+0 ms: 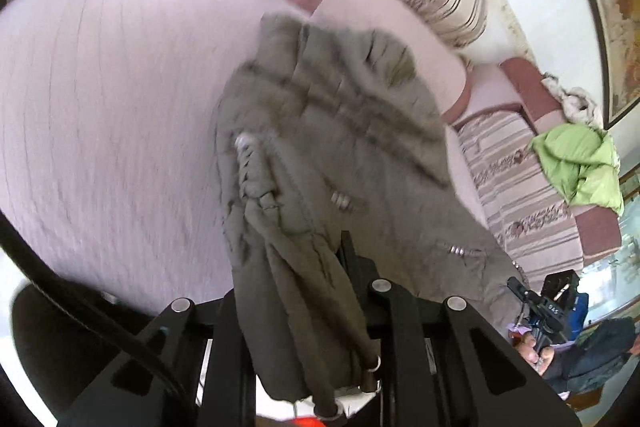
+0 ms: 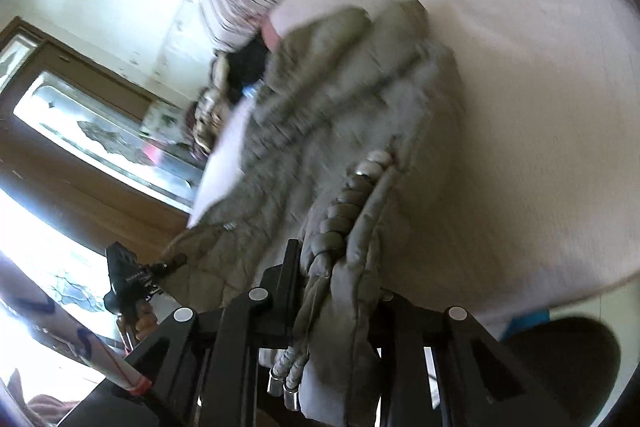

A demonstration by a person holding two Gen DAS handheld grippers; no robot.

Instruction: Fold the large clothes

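Spread over the pink sofa [image 1: 100, 99], olive jacket [image 1: 328, 131], near edge lifted; left gripper [image 1: 320, 267] and right gripper [image 2: 332, 267] each pinching a bunched fold; blurred, probably mid-swing; may slip if drawstrings [image 2: 352, 203] snag

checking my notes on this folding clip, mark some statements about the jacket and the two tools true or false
1. The left tool is shut on the olive jacket. True.
2. The right tool is open and holds nothing. False: it is shut on the jacket, at a bunched edge with a braided cord.
3. The jacket lies over a pale pink sofa seat. True.
4. The jacket is bright red. False: it is olive grey.
5. A light green garment lies on the striped sofa back. True.
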